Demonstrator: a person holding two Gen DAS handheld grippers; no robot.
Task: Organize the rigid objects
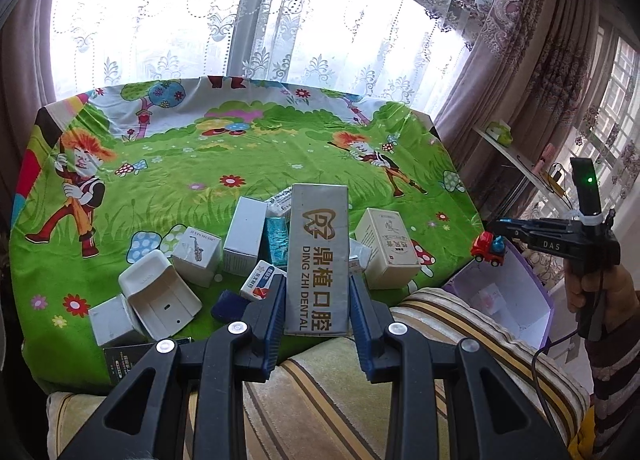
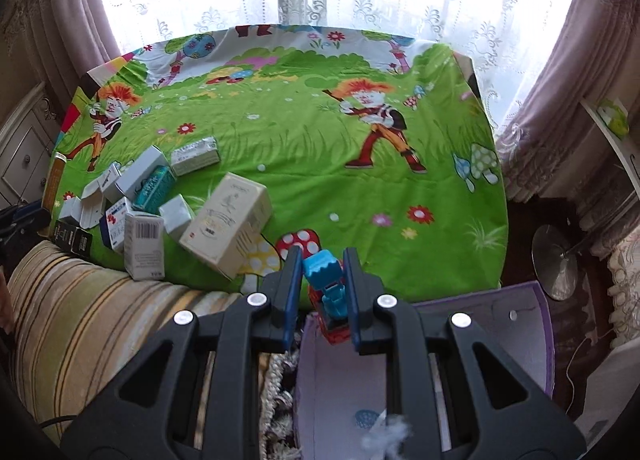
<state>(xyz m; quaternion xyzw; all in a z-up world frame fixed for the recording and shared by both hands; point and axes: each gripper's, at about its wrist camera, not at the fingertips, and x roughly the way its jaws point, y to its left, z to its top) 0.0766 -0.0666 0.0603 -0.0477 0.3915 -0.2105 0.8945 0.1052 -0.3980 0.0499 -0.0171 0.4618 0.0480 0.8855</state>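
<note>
My left gripper (image 1: pixel 317 286) is shut on a long grey box (image 1: pixel 318 236) printed "DING ZHI DENTAL", held upright above a pile of small cartons (image 1: pixel 240 244) on a green cartoon cloth (image 1: pixel 240 156). My right gripper (image 2: pixel 323 260) is shut on a red and blue toy car (image 2: pixel 325 280). It hangs at the cloth's near right edge, over the rim of an open purple box (image 2: pixel 480 312). In the left wrist view the toy car (image 1: pixel 487 249) shows at the right, above the purple box (image 1: pixel 516 300). A cream box (image 2: pixel 226 220) lies beside the pile.
A striped cushion (image 2: pixel 80 320) runs along the cloth's near edge. A white moulded insert (image 1: pixel 160 292) and a black carton (image 2: pixel 72 238) lie at the pile's left. Lace curtains (image 1: pixel 280 20) hang behind. A shelf (image 1: pixel 516 156) and a round metal base (image 2: pixel 556 260) stand at the right.
</note>
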